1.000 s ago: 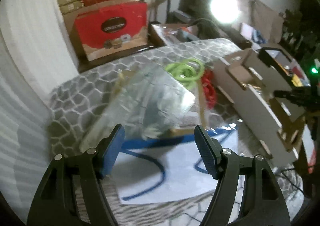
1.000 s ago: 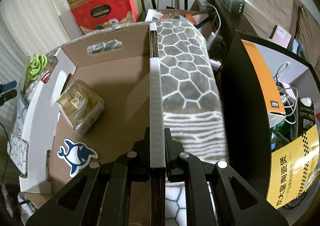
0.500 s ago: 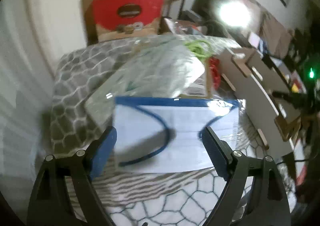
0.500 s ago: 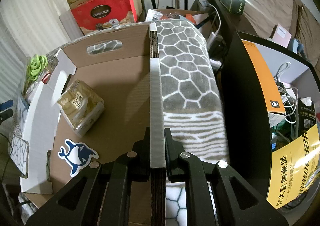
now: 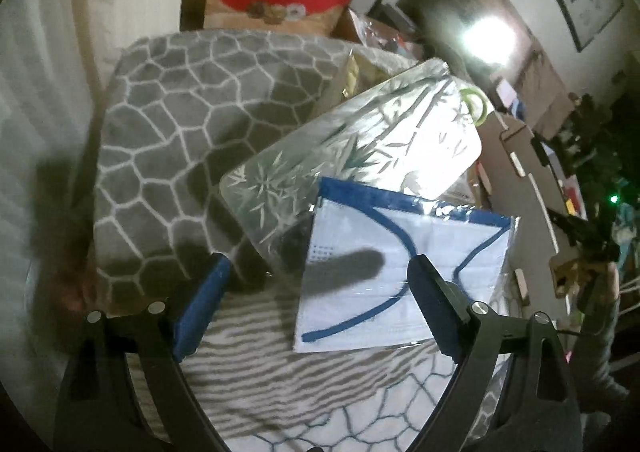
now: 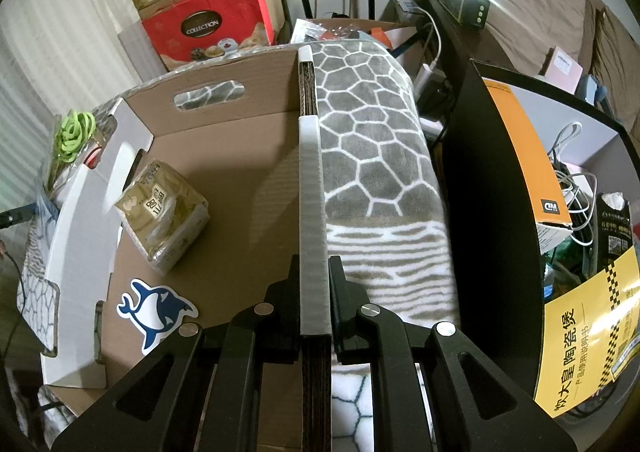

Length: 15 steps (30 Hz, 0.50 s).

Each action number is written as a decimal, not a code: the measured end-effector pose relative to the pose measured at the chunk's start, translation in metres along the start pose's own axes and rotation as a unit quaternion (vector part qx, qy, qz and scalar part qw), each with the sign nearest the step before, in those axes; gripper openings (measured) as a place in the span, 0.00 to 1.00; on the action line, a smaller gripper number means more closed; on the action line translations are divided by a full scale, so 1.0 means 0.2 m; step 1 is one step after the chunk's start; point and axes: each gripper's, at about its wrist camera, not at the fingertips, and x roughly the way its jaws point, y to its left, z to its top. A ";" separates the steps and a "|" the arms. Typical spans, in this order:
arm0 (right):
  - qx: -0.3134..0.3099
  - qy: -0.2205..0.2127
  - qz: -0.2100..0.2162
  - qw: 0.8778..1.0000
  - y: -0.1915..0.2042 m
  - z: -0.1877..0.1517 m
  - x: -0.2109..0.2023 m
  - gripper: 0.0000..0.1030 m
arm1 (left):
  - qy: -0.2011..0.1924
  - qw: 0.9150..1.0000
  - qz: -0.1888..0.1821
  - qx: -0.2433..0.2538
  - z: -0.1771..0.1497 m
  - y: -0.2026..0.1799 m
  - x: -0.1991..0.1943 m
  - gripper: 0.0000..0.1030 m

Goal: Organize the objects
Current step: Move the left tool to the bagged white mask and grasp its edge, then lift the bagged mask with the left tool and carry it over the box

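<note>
A flat clear packet with a white face mask and blue straps (image 5: 392, 264) lies on the grey patterned blanket (image 5: 192, 124), overlapping a silver pouch printed with bamboo leaves (image 5: 360, 140). My left gripper (image 5: 318, 268) hovers just above the mask packet's near left corner. Its jaws are opening and the blue pads press on nothing. My right gripper (image 6: 315, 272) is shut on the right wall of the cardboard box (image 6: 310, 172), on its white foam edge strip. Inside the box lies a gold tissue pack (image 6: 164, 212).
A green coiled cord (image 5: 474, 104) peeks out behind the silver pouch, beside the box's white wall (image 5: 520, 188). A whale sticker (image 6: 156, 312) is on the box floor. A tall black and orange carton (image 6: 500, 172) stands right of the blanket. Red gift boxes (image 6: 204, 28) are stacked at the back.
My left gripper has sunk toward the blanket and rolled, its jaws spreading wider over the mask packet. The right gripper and the box have not moved.
</note>
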 end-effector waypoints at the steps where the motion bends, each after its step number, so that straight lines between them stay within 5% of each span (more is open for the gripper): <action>1: 0.000 0.000 0.000 1.000 0.00 0.00 0.00 0.11 | 0.002 1.000 0.000 0.004 0.00 0.00 0.01 0.86; 4: -0.001 0.000 -0.001 1.000 0.00 0.00 0.00 0.11 | 0.003 1.000 -0.019 0.008 0.01 0.02 0.04 0.85; 7: 0.001 0.001 0.000 1.000 0.00 0.00 0.00 0.11 | 0.004 1.000 -0.030 0.007 0.01 0.02 0.04 0.59; 9: 0.001 0.002 -0.001 1.000 0.00 -0.01 0.00 0.11 | 0.002 1.000 -0.025 0.006 0.01 0.02 0.03 0.56; 13: 0.000 0.002 0.000 1.000 0.00 0.00 0.00 0.11 | -0.008 1.000 -0.026 -0.006 -0.01 0.04 0.00 0.30; 15: 0.000 0.002 -0.001 1.000 0.00 0.00 0.00 0.11 | -0.018 1.000 -0.022 -0.013 -0.02 0.03 -0.03 0.10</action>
